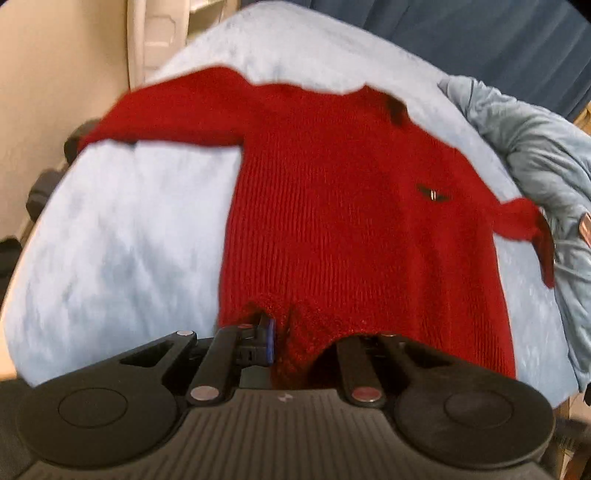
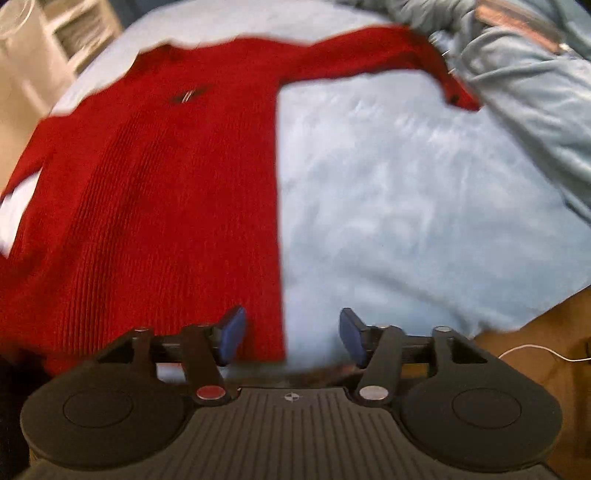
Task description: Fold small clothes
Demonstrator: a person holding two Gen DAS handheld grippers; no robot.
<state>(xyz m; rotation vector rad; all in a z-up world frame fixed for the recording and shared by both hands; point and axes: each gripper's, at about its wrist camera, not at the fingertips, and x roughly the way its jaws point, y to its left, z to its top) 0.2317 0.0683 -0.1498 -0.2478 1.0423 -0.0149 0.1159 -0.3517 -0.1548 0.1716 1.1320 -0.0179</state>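
Observation:
A small red knit sweater (image 1: 332,206) lies front-up on a light blue blanket (image 1: 129,240), both sleeves spread out to the sides. My left gripper (image 1: 291,343) is shut on the sweater's hem near its lower left corner. Red knit is bunched up between the blue pad (image 1: 269,338) and the other finger, which the fabric hides. In the right wrist view, my right gripper (image 2: 291,334) stands open at the lower right corner of the sweater (image 2: 166,184). Its left pad (image 2: 233,334) is over the knit and its right pad is over the blanket (image 2: 406,203). Nothing is pinched there.
A crumpled grey-blue quilted garment (image 1: 535,147) is heaped along the blanket's right side, touching the right sleeve's cuff (image 2: 458,92). A white cabinet (image 2: 74,29) stands at the far left. Wooden floor with a white cable (image 2: 535,354) shows past the blanket's near right edge.

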